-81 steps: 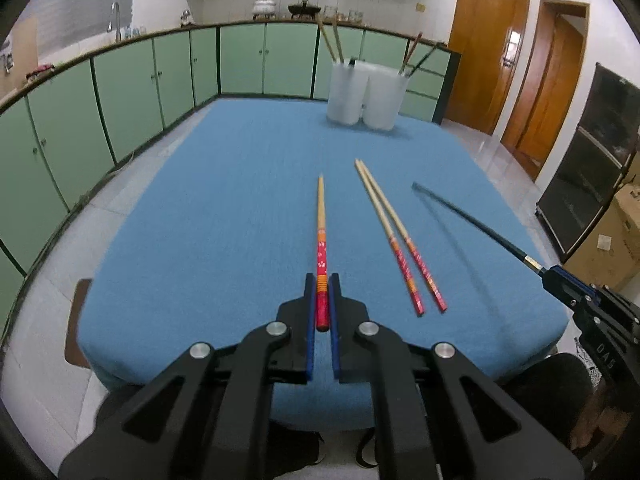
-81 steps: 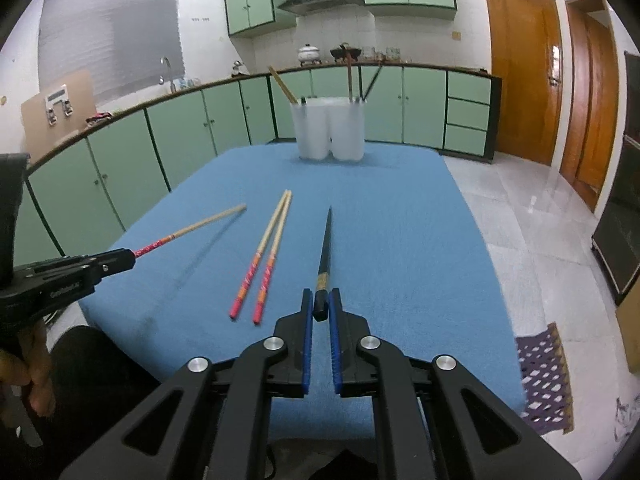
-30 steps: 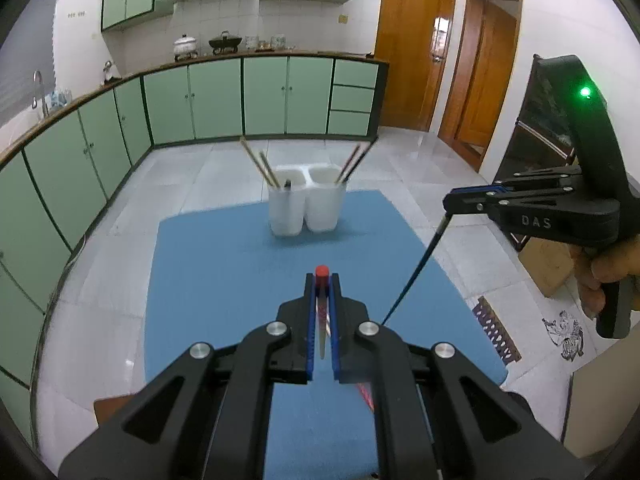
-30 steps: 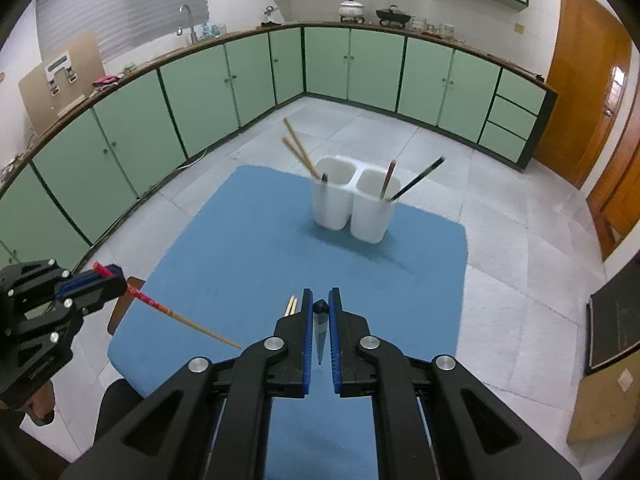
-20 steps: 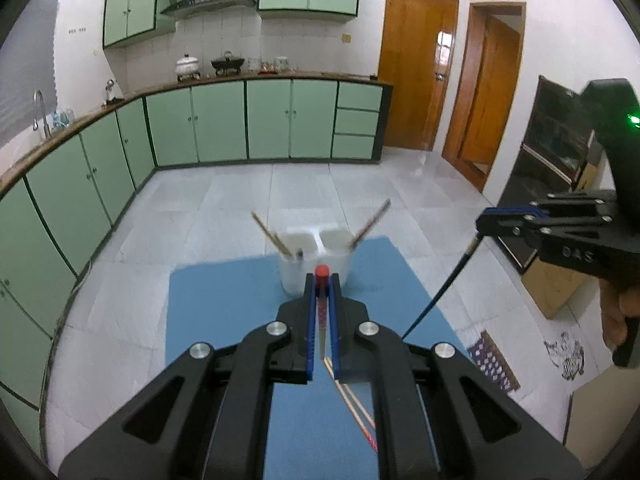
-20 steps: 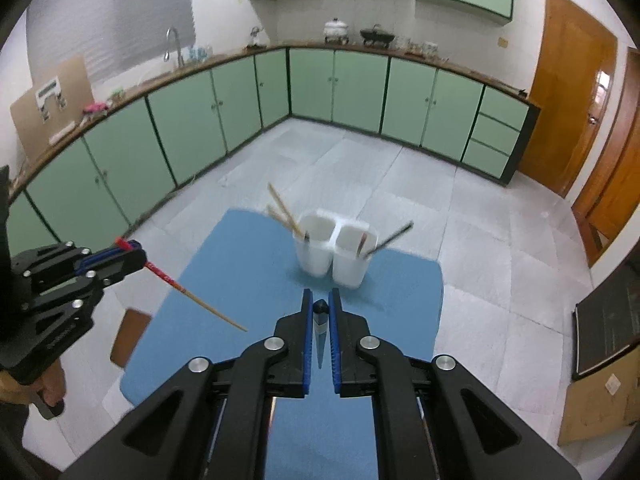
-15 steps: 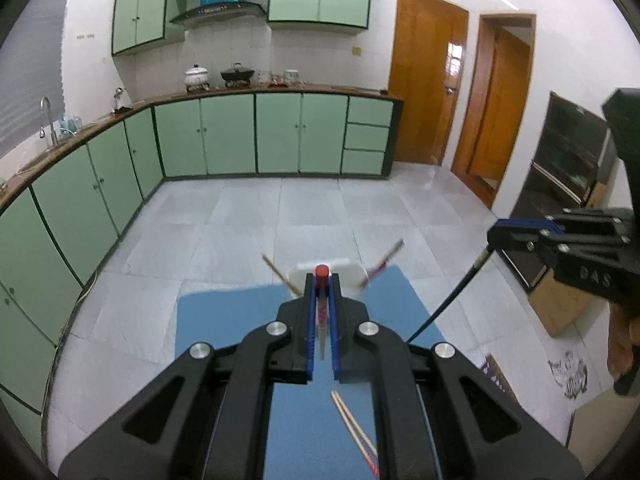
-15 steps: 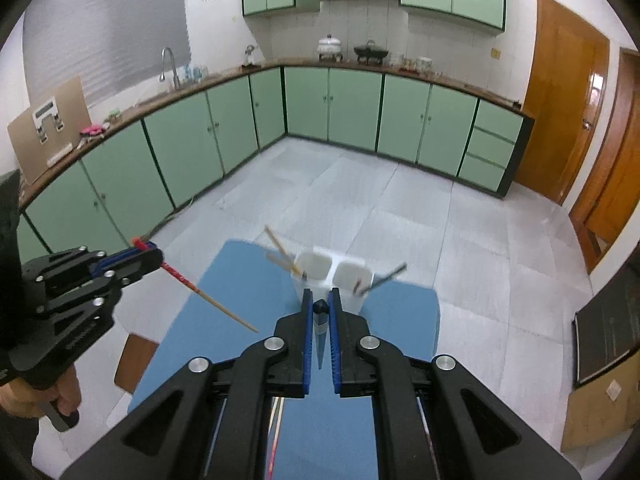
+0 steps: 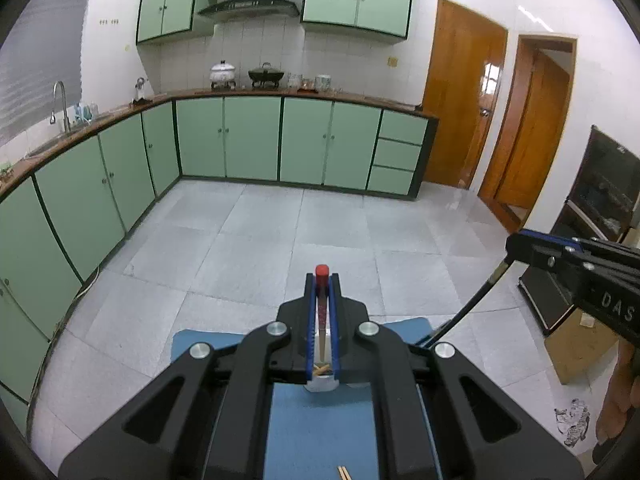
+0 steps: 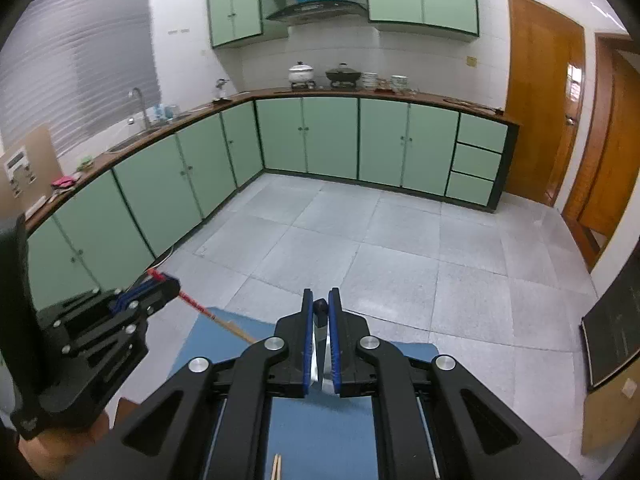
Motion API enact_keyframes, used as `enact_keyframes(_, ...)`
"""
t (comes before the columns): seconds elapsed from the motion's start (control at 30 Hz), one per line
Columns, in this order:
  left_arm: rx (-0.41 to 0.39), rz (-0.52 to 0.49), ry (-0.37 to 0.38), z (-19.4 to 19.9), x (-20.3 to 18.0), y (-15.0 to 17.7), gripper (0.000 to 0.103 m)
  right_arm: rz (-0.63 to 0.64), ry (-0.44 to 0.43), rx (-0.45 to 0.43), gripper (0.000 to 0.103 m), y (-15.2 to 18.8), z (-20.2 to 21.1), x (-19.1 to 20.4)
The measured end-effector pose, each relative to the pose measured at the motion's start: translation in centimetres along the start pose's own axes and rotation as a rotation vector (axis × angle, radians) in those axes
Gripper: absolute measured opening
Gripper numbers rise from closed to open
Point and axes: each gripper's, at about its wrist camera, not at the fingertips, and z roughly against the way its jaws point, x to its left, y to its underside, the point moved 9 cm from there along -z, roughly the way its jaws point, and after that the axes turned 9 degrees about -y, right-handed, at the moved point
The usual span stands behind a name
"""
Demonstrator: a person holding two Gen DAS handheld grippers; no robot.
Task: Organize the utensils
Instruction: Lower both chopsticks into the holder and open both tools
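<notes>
Rising since earlier — both hand-held grippers (image 9: 322,280) (image 10: 320,304) now above holder (image 9: 320,382).

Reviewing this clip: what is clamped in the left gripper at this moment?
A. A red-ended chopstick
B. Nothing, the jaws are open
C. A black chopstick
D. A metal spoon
A: the left gripper is shut on the red-ended chopstick, whose red tip pokes out past the fingers.

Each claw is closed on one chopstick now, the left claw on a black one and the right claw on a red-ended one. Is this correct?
Not quite: the colours are swapped. In the left wrist view the left claw is closed on the red-ended chopstick, while the right claw holds the black chopstick. The rest is correct.
</notes>
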Motion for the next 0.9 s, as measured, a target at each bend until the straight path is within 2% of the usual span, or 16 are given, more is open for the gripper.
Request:
enact_keyframes(0.23,0.075,-0.022,-0.005,-7.5,-0.5,3.0,0.005,-0.054,0.026,0.032,0.007,2.3,-7.0,-4.6)
enact_keyframes(0.43,0.115,-0.034,-0.01,-10.1,-0.3,5.7,0.007,-0.082,0.007,0.086,0.008,5.4,-10.0,-6.8)
enact_keyframes(0.5,0.115,-0.04,-0.012,-10.1,-0.2,6.0,0.012,-0.094,0.01,0.076,0.015,5.9,-9.8,-7.3)
enact_keyframes(0.57,0.099,-0.048,-0.015,-9.3,0.0,6.1,0.031,-0.104,0.005,0.062,0.017,6.2,-9.1,-7.6)
enact_keyframes(0.63,0.078,-0.048,-0.014,-8.0,0.3,5.9,0.04,-0.096,0.008,0.039,0.018,6.5,-7.6,-7.7)
enact_keyframes(0.8,0.026,-0.027,-0.006,-3.1,2.3,6.3,0.056,-0.053,0.011,-0.027,0.025,7.8,-2.7,-7.6)
enact_keyframes(0.9,0.019,-0.026,-0.023,-0.6,3.6,8.4,0.06,-0.015,0.004,-0.055,0.027,9.8,0.3,-7.0)
